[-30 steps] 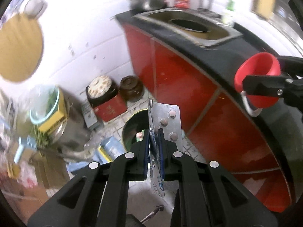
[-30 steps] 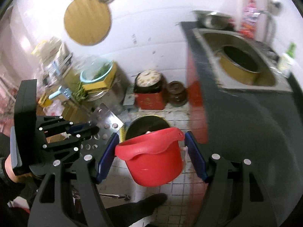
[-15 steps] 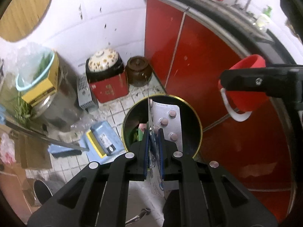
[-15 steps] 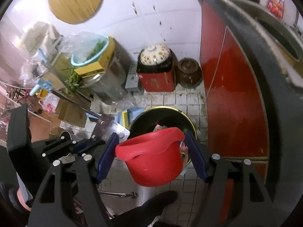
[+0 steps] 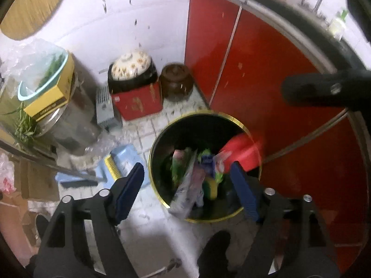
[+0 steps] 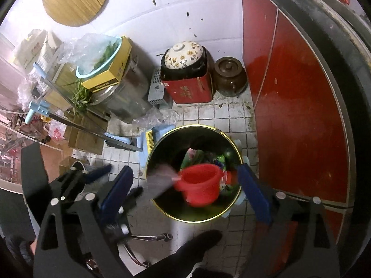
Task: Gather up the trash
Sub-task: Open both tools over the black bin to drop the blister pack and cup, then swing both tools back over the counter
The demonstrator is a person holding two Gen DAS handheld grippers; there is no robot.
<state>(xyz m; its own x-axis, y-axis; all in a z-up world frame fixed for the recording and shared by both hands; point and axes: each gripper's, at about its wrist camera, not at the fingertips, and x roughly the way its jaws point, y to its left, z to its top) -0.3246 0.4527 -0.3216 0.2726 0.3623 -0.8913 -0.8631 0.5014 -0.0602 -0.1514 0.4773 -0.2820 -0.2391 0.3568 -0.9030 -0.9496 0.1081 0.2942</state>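
Note:
A round black trash bin with a gold rim (image 5: 243, 127) (image 6: 234, 143) stands on the tiled floor beside the red cabinet. My left gripper (image 5: 187, 183) is open above it; the silver pill blister pack (image 5: 185, 190) (image 6: 160, 180) is blurred and loose at the bin's near rim. My right gripper (image 6: 185, 187) is open above the bin; the red plastic cup (image 6: 199, 185) (image 5: 241, 150) is loose between the fingers, blurred, inside the bin mouth. Colourful wrappers (image 5: 206, 166) lie in the bin.
Red cabinet doors (image 6: 296, 106) rise right of the bin. A brown jar (image 6: 229, 76), a red box with a floral-lidded pot (image 6: 185, 78), a blue dustpan (image 5: 120, 164) and a metal pot with a yellow box (image 6: 111, 78) crowd the floor behind and left.
Both grippers have opened over the bin. The blister pack has left my left gripper and the red cup has left my right gripper; both are dropping into the bin.

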